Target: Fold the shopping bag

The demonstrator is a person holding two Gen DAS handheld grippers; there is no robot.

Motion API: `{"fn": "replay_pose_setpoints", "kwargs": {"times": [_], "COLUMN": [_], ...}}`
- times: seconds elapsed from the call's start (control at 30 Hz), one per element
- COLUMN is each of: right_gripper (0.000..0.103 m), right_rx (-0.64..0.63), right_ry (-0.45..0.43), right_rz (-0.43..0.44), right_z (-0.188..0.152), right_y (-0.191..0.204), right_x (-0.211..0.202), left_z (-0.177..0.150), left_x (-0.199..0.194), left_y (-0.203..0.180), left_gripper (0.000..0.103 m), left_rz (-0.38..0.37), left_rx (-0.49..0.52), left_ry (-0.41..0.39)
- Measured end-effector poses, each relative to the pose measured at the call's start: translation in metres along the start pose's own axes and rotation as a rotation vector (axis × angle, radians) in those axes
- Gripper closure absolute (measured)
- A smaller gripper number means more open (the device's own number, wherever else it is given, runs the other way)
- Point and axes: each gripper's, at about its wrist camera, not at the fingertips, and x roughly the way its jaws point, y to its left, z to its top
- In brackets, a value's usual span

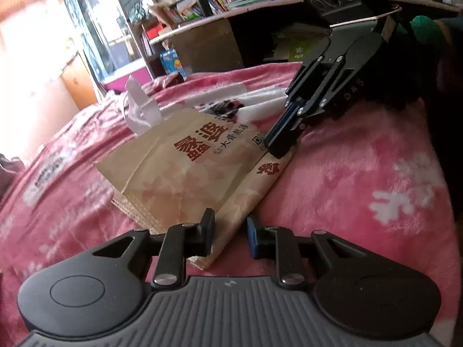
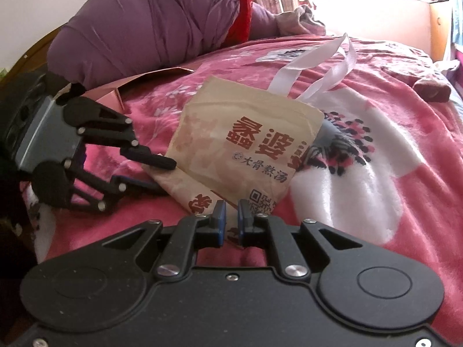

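Right gripper: nearest in its own view, jaws nearly together and pinched on the near edge of the shopping bag, right by the printed code square; the left wrist view shows its fingers pressed tight onto that same corner.
Left gripper: jaws narrow but with a visible gap; the folded long edge of the bag runs between them. From the right wrist view one finger lies on top of the bag's corner and the other below it, so it reads as a light clamp, though whether the pads truly press is hard to say from these angles.
Bag's place: lying on the pink blanket on a bed, between the two grippers, mostly flat with its far panel lifted a little.
Done so far: the tan body looks flattened, and one side strip is turned under along the edge, so a first lengthwise fold seems made.
Left to do: the white handles stick up loose beyond the far edge and are not tucked; the body is wide and probably needs at least one more fold and a press flat.
Further off: a purple quilt lies behind the bag, clear of it.
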Motion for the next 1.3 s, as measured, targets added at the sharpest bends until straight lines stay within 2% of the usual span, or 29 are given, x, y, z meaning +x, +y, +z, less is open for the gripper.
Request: {"fn": "replay_pose_setpoints", "kwargs": {"times": [0.13, 0.27, 0.33, 0.37, 0.4, 0.47, 0.5, 0.57, 0.6, 0.67, 0.7, 0.8, 0.9, 1.0, 1.13, 1.3], "right_gripper": [0.094, 0.09, 0.079, 0.07, 0.058, 0.051, 0.051, 0.053, 0.063, 0.073, 0.075, 0.075, 0.075, 0.076, 0.076, 0.076], "right_rx": [-0.018, -0.03, -0.07, -0.094, -0.177, -0.289, -0.347, -0.342, -0.338, -0.337, -0.311, -0.268, -0.154, -0.019, 0.09, 0.192], "right_ry": [-0.006, -0.02, -0.017, -0.015, -0.011, 0.001, 0.011, 0.02, 0.023, 0.025, 0.021, 0.012, -0.002, -0.014, -0.025, -0.046], "right_rz": [0.047, 0.115, 0.144, 0.146, 0.139, 0.123, 0.094, 0.085, 0.079, 0.052, 0.048, 0.055, 0.088, 0.133, 0.16, 0.16], "right_z": [-0.003, -0.006, -0.008, -0.008, -0.01, -0.013, -0.015, -0.012, -0.01, -0.009, -0.007, -0.006, -0.006, -0.006, -0.008, -0.008], "right_y": [0.001, 0.0, 0.003, 0.006, 0.017, 0.032, 0.039, 0.038, 0.037, 0.035, 0.032, 0.025, 0.011, -0.006, -0.017, -0.022], "right_x": [-0.006, -0.012, -0.014, -0.014, -0.013, -0.011, -0.008, -0.006, -0.006, -0.006, -0.006, -0.006, -0.005, -0.003, 0.002, 0.004], "left_z": [-0.003, -0.001, 0.001, 0.001, 0.002, 0.002, 0.002, 0.001, 0.001, -0.003, -0.005, -0.009, -0.013, -0.025, -0.036, -0.037], "left_x": [-0.004, -0.006, -0.004, -0.003, -0.002, -0.002, -0.002, -0.003, -0.004, -0.005, -0.004, -0.005, -0.003, 0.001, 0.006, 0.007], "left_y": [0.008, 0.012, 0.012, 0.013, 0.014, 0.017, 0.018, 0.023, 0.025, 0.038, 0.043, 0.05, 0.06, 0.075, 0.084, 0.085], "left_gripper": [0.079, 0.079, 0.079, 0.079, 0.079, 0.079, 0.079, 0.079, 0.079, 0.079, 0.079, 0.079, 0.079, 0.079, 0.078, 0.076], "left_rz": [-0.052, -0.096, -0.099, -0.104, -0.11, -0.128, -0.136, -0.166, -0.178, -0.237, -0.253, -0.275, -0.303, -0.362, -0.392, -0.358], "left_rx": [-0.075, -0.08, -0.069, -0.069, -0.07, -0.08, -0.085, -0.132, -0.155, -0.284, -0.333, -0.409, -0.506, -0.66, -0.772, -0.81], "left_ry": [-0.003, 0.008, 0.015, 0.016, 0.017, 0.018, 0.017, 0.015, 0.013, 0.006, 0.004, -0.001, -0.01, -0.045, -0.072, -0.084]}}
